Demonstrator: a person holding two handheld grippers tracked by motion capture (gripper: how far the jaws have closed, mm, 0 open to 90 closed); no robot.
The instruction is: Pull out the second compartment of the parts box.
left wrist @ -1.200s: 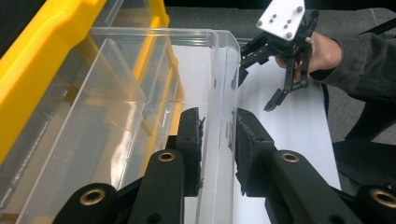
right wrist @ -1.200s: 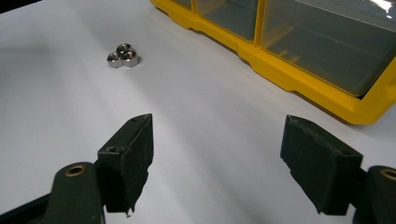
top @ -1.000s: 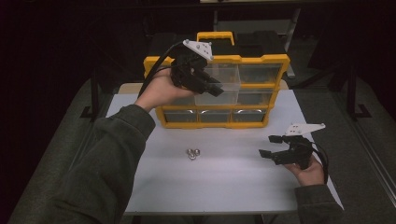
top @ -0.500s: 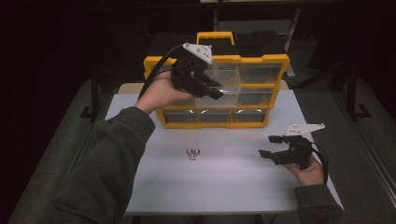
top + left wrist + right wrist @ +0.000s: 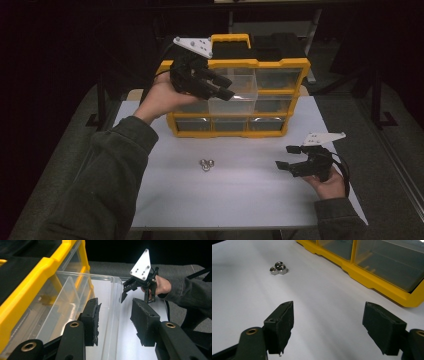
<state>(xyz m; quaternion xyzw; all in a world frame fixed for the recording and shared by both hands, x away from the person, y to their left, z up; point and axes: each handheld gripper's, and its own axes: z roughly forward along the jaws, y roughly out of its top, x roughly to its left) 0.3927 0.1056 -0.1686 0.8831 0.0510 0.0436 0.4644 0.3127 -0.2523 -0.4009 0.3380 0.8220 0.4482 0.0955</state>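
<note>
Drawer [image 5: 75, 297], clear plastic, sticks out of the yellow organizer [image 5: 280, 67]; left gripper [image 5: 115, 315] jaws just opening, straddling its front wall untouched. Right gripper [image 5: 328, 325] gapes empty over the bench [image 5: 240, 195].

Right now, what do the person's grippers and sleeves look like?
Each hand holds a black two-jaw gripper: the left gripper and the right gripper. Each carries a pale grey three-cornered plate with small screw holes on top. Brass-coloured rivets dot the jaw arms, the pads look like rough dark foam, and black cables trail behind. Both sleeves are dark grey-green.
</note>
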